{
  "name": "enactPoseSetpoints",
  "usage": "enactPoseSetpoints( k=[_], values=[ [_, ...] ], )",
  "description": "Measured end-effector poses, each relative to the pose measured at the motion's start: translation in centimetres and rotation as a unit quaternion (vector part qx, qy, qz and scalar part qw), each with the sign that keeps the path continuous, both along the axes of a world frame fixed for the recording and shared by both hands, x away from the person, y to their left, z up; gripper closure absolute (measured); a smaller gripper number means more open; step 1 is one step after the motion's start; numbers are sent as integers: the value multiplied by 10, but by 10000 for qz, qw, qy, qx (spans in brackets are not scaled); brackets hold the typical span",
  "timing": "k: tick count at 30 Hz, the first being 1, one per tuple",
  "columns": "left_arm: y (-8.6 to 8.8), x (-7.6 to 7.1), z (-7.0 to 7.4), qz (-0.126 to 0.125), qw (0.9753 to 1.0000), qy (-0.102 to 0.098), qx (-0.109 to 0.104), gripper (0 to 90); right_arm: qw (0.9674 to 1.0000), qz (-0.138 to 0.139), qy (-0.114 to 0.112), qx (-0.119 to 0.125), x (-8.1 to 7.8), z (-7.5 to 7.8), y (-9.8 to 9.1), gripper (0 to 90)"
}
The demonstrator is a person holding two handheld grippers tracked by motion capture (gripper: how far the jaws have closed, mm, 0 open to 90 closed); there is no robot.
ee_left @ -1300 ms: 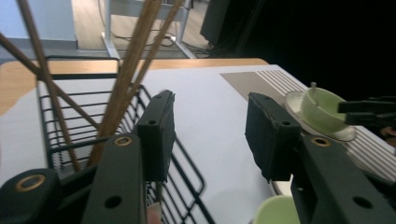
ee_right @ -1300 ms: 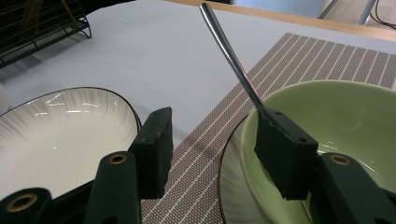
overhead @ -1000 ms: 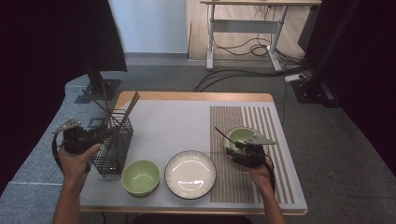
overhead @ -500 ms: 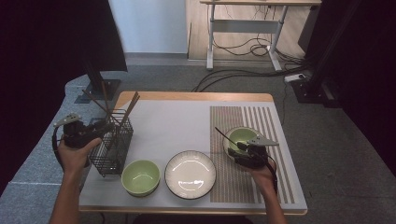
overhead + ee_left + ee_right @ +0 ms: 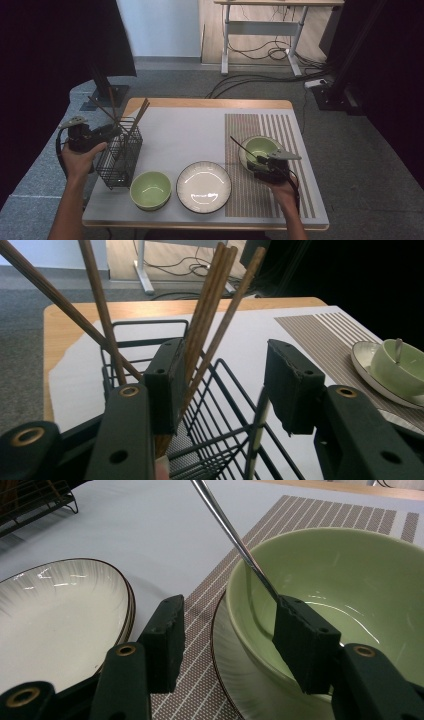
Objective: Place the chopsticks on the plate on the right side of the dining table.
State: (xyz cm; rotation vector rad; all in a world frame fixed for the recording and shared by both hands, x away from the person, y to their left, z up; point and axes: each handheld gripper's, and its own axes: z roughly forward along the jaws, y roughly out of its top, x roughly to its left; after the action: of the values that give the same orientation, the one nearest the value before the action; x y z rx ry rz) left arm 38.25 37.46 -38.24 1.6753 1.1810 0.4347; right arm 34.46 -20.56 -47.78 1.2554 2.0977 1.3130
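Observation:
A black wire basket [image 5: 120,160] stands at the table's left with several wooden chopsticks [image 5: 137,114] leaning in it. My left gripper [image 5: 117,131] reaches over the basket's left rim. In the left gripper view the left gripper [image 5: 225,355] stands open, and the chopsticks [image 5: 210,300] rise just beside its left pad. On the striped mat [image 5: 280,130] a green bowl [image 5: 262,146] sits on a small plate. My right gripper [image 5: 230,605] straddles that bowl's [image 5: 350,580] near rim, open, one jaw inside and one outside. A thin metal utensil handle [image 5: 230,530] slants up from the bowl by the inner jaw.
A second green bowl [image 5: 150,189] sits near the front edge, right of the basket. A white plate with a dark rim [image 5: 203,186] lies between it and the mat. The wooden table [image 5: 210,103] is covered by a pale sheet; beyond it are a desk frame and floor cables.
My left hand and gripper have shifted a little farther from the person along the basket's left side. The right gripper and the bowl have stayed put.

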Motion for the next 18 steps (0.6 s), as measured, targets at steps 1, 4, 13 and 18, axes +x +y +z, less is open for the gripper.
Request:
enactPoseSetpoints(
  k=[1, 4, 13, 18],
  values=[
    [1, 1, 1, 6, 10000, -4, 9, 511, 10000, -15, 1, 13, 0, 0, 0, 465],
    [2, 5, 2, 38, 10000, -45, 80, 513, 10000, -33, 13, 17, 0, 0, -2, 465],
    [10, 14, 0, 87, 9998, -45, 163, 513, 10000, -16, 41, -25, 1, -3, 0, 464],
    [12, 19, -1, 75, 9999, -52, 137, 514, 10000, -11, 74, -38, 1, -3, -1, 464]
  ],
)
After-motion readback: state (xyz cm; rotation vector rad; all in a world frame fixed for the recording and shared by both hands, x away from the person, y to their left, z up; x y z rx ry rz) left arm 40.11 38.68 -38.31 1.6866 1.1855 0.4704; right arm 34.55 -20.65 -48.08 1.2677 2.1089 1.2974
